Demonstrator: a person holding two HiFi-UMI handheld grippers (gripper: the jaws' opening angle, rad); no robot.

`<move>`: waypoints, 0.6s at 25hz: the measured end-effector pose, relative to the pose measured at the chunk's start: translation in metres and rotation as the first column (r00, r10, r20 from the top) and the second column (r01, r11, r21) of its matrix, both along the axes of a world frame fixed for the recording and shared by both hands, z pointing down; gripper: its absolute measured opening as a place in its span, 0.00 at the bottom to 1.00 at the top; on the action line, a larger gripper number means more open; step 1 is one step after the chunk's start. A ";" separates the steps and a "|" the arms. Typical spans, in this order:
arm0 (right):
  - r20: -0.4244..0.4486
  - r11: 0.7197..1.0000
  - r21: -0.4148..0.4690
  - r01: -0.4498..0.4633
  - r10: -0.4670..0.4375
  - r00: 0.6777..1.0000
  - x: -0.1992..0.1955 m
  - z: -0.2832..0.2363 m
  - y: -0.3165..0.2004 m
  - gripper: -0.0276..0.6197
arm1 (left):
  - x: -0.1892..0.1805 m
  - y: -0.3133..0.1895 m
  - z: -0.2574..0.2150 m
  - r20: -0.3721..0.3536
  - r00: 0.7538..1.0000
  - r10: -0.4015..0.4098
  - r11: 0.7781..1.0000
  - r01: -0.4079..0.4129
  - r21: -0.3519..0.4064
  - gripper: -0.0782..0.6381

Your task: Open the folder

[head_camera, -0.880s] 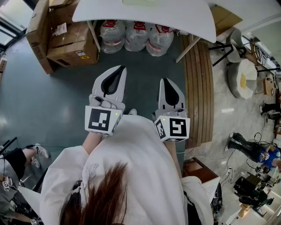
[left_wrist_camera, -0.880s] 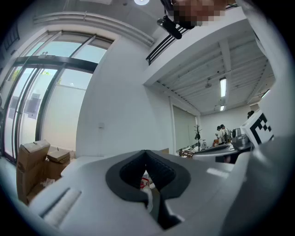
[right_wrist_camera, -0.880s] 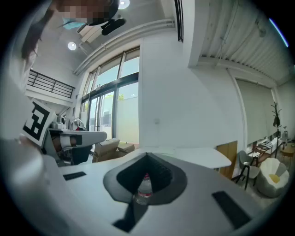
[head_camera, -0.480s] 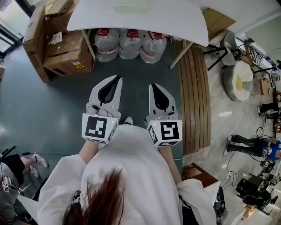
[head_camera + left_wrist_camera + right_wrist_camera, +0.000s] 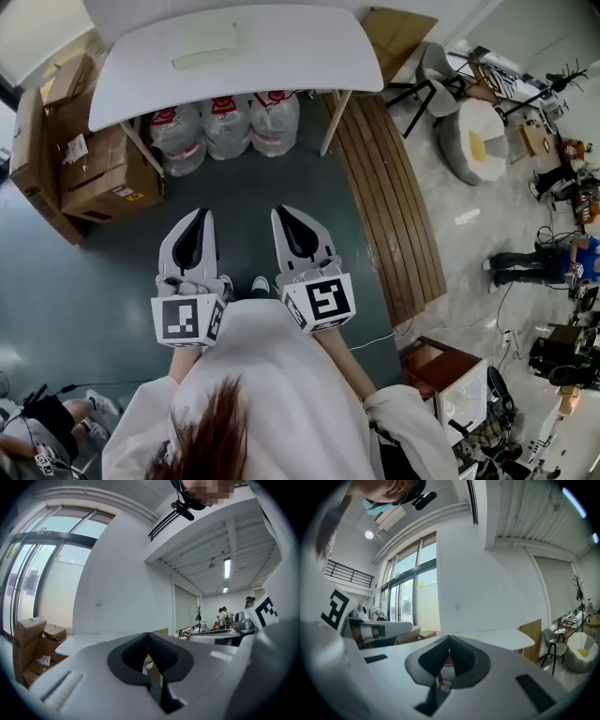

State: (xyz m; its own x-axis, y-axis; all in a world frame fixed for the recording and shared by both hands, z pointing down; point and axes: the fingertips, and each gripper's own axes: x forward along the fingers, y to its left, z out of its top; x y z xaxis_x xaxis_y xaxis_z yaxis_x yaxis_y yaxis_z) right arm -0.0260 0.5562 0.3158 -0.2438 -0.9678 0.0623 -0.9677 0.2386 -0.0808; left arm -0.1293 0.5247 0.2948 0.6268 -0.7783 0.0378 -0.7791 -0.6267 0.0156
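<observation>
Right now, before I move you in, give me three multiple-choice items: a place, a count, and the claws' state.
1. The left claw and right claw are: A. both shut, empty; B. both wide open; C. one shut, one open.
2. Water bottles under the white table: A. one; B. three; C. five.
3. The pale green folder lies: A. on the tabletop; B. beside the bottles; C. in a claw.
Answers: 1 A, tips meet in both gripper views, nothing gripped; 2 B, three stand side by side; 3 A, it lies flat on top.
</observation>
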 end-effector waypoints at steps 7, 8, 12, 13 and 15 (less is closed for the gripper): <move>0.004 0.999 0.034 -0.030 0.030 1.000 0.022 -0.006 0.008 0.05 | 0.010 -0.005 -0.008 -0.060 0.998 -0.019 1.000 0.019 0.009 0.12; 0.006 0.999 0.033 -0.037 0.036 0.999 0.025 -0.007 0.008 0.05 | 0.014 -0.004 -0.010 -0.061 0.998 -0.014 1.000 0.015 0.013 0.12; 0.018 1.000 0.022 -0.018 0.018 1.000 0.023 -0.004 0.008 0.05 | 0.016 0.001 -0.004 -0.047 0.999 -0.016 1.000 0.016 -0.001 0.12; 0.019 1.000 0.015 -0.002 0.002 1.000 0.022 -0.004 0.009 0.05 | 0.018 0.003 0.000 -0.042 0.999 -0.020 1.000 0.019 -0.018 0.12; 0.019 1.000 0.004 0.023 -0.023 1.000 0.026 -0.006 0.006 0.05 | 0.026 0.002 0.007 -0.034 0.999 -0.018 0.998 0.016 -0.054 0.12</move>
